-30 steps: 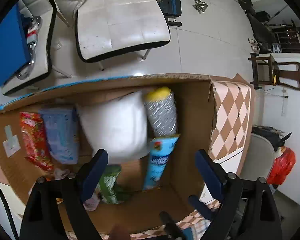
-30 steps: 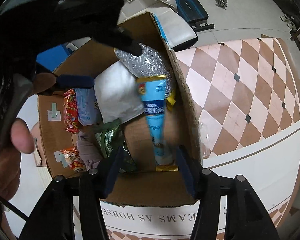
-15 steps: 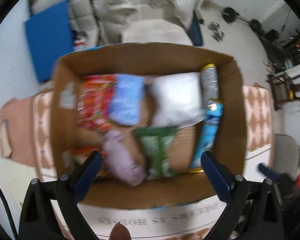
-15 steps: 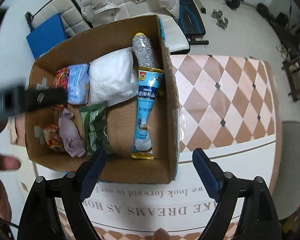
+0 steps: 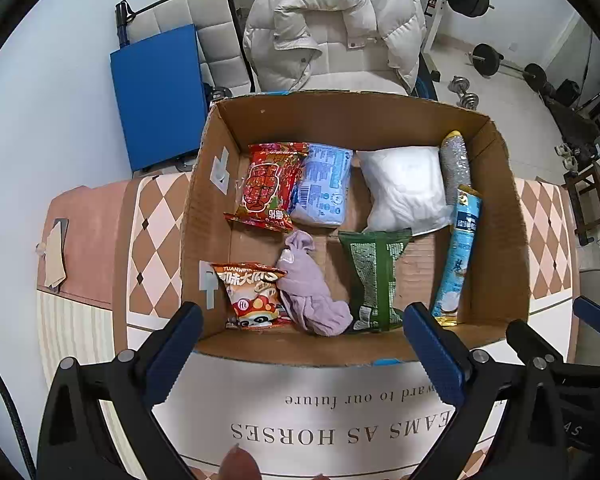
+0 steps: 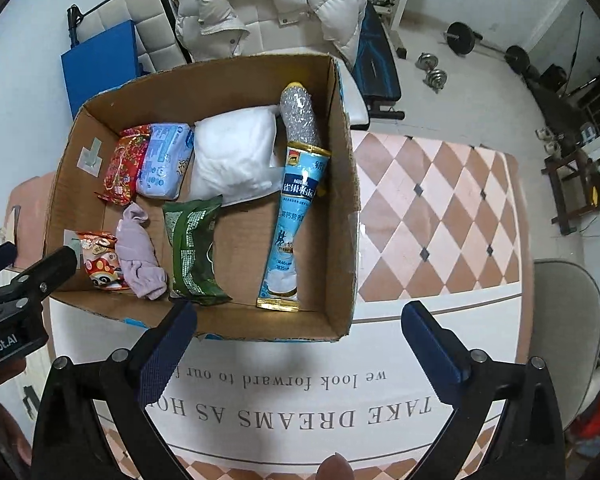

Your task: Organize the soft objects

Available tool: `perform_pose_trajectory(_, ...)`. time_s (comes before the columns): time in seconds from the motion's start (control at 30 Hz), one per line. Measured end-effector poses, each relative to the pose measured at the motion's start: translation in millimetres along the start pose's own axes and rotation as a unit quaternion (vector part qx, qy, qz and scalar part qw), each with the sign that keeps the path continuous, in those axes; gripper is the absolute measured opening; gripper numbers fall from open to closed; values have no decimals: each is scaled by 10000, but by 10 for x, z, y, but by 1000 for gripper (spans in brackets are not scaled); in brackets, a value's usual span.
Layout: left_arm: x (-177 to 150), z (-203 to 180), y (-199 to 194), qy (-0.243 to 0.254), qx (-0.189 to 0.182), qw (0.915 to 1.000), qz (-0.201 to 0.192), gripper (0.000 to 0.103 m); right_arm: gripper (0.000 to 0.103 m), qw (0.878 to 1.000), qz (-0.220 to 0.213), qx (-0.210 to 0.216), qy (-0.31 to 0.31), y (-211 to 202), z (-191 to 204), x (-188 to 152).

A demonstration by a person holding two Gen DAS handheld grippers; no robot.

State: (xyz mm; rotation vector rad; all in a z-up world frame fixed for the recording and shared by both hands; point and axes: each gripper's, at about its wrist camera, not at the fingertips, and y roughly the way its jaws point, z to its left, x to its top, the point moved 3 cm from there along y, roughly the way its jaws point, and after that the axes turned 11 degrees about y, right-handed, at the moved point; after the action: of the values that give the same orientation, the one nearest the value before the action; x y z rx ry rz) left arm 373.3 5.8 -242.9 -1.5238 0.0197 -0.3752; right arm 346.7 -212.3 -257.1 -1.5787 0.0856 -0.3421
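Observation:
An open cardboard box (image 5: 352,114) (image 6: 344,216) holds several soft items: a white pillow (image 5: 406,186) (image 6: 234,158), a red snack bag (image 5: 270,184), a blue tissue pack (image 5: 324,184), a lilac cloth (image 5: 310,288) (image 6: 138,252), a green packet (image 5: 374,276) (image 6: 192,248), an orange snack bag (image 5: 250,294), a long blue pouch (image 5: 458,252) (image 6: 296,216) and a bubble-wrapped tube (image 5: 455,160) (image 6: 299,114). My left gripper (image 5: 300,352) is open and empty above the box's near wall. My right gripper (image 6: 300,344) is open and empty in front of the box.
The box stands on a table with a white and checked cloth (image 6: 440,216) printed with text. A chair with a white puffer jacket (image 5: 332,28) is behind the box. A blue pad (image 5: 156,96), weights (image 6: 434,74) and a wooden chair (image 6: 576,184) are around.
Both grippers pulled up and back out of the box. The long blue pouch now lies flat along the box's right wall, released by the right gripper.

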Motion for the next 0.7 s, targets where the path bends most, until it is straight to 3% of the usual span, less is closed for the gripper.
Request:
perform_pose_trajectory(0.33, -242, -108, -630, -27, 160, 9983, -553, 102, 103, 9987, -500, -42, 108, -525, -91, -153)
perform_pose_trajectory(0.7, -1014, -191, -1706, -129, 375, 9908, -1296, 102, 103, 9889, -1470, 212, 70, -1718, -348, -899)
